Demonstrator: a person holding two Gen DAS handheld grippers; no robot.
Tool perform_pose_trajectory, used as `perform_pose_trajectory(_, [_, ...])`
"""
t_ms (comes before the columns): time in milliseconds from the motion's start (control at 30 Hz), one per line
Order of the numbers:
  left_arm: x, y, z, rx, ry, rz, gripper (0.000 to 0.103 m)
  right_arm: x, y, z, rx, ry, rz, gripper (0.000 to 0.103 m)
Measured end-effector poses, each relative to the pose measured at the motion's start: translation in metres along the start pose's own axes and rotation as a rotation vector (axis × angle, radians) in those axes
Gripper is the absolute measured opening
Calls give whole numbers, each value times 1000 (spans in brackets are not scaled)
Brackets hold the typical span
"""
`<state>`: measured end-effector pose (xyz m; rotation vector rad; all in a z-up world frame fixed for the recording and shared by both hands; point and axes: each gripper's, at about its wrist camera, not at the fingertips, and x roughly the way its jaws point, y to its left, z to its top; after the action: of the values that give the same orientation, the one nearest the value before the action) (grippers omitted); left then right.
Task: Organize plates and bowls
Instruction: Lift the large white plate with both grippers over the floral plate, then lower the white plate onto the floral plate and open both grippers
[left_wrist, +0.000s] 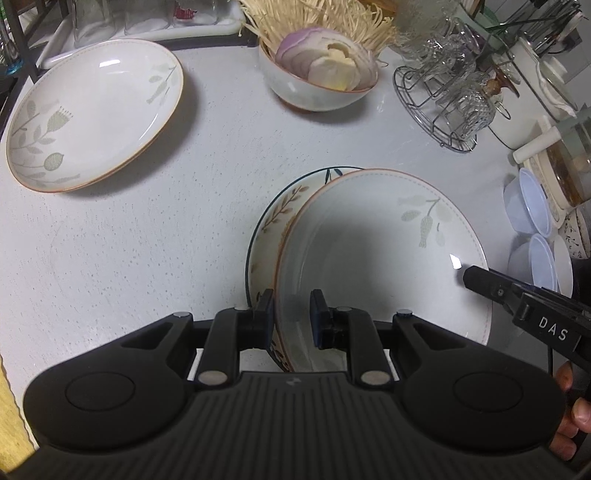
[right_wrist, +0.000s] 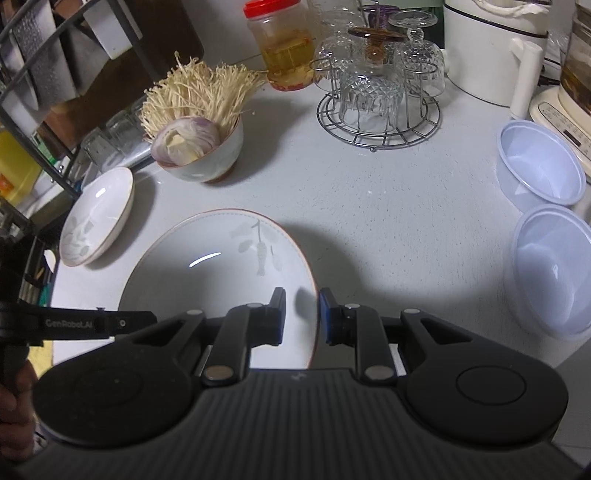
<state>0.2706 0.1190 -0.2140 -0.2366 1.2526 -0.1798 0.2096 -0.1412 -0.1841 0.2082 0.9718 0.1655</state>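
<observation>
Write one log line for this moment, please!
left hand-held gripper: shut on plate | right hand-held gripper: shut on plate | bowl: under plate

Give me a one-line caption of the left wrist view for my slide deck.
Both tongs, left and right, grip opposite rims of a plate over a leaf-patterned bowl.

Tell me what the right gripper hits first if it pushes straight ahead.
The right gripper is shut on the plate's rim, so only bare countertop lies ahead; the wire glass rack sits farther back, though depth is hard to judge.
</observation>
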Motion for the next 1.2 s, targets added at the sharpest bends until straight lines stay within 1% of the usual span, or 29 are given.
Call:
perform_pose_trajectory(167, [4, -1, 4, 0, 15, 12, 21, 6, 4, 0, -23, 3, -12, 23])
perform_pose_trajectory(333, [10, -5, 10, 17, 30, 24, 21, 10, 0, 2, -5, 11, -10, 23])
perform_pose_trajectory(500, [11, -4, 14, 21, 33, 27, 21, 14, 3, 4, -15, 5, -22, 23])
perform_pose_trajectory(733, [7, 6, 20, -28, 38, -6, 22, 23, 6, 7, -26, 23, -28, 23])
perform_pose_trajectory(867, [3, 13, 21, -61, 40, -31, 22, 31, 6, 7, -13, 51, -22, 23])
perform_pose_trajectory(1033, [0, 17, 19, -70, 56, -50, 22, 39, 5, 4, 1, 79, -14, 23])
perform_pose_trajectory(1200, [-6, 25, 15, -94, 69, -76, 22, 41, 6, 4, 1, 67, -13, 24])
